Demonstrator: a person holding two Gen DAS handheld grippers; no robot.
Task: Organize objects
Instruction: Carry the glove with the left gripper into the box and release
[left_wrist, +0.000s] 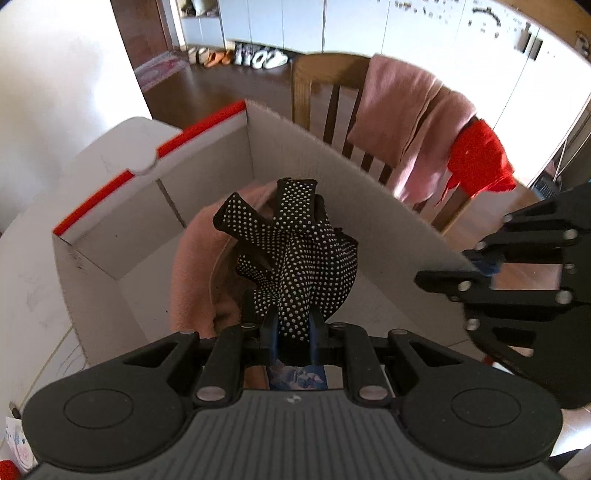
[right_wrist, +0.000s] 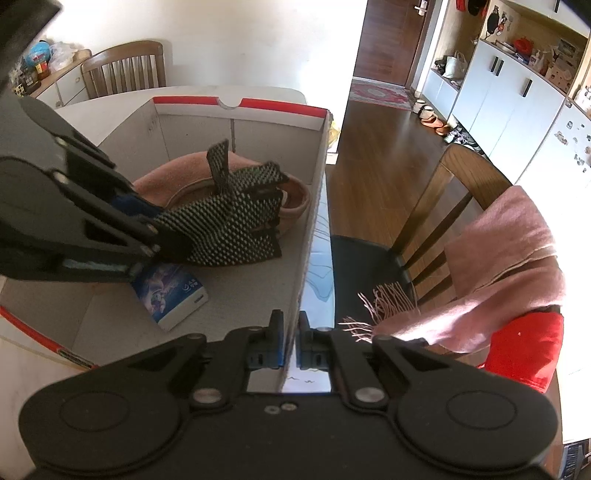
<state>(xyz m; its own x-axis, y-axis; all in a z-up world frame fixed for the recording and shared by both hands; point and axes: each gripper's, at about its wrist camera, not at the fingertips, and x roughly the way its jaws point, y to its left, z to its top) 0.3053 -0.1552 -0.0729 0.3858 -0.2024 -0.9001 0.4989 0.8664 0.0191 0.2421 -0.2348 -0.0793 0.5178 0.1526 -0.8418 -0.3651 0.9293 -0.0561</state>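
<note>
**One box, three things over or in it**

Left gripper (left_wrist: 291, 332) pinches one black dotted glove (left_wrist: 295, 258), which dangles beyond its fingers over one open cardboard box (right_wrist: 236, 291). Inside, past the glove: one pink hat (right_wrist: 173, 177); under the gripper, one small blue-and-white packet (right_wrist: 173, 295). Right gripper (right_wrist: 290, 339) is clamped on the box's near wall, one finger inside, one outside.

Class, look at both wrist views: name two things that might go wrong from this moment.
1. The black dotted glove hangs from the left claw over the pink felt hat; released here, it may pile on top untidily.
2. The right claw pinches the white cardboard box's wall; pulling might tip it.
</note>
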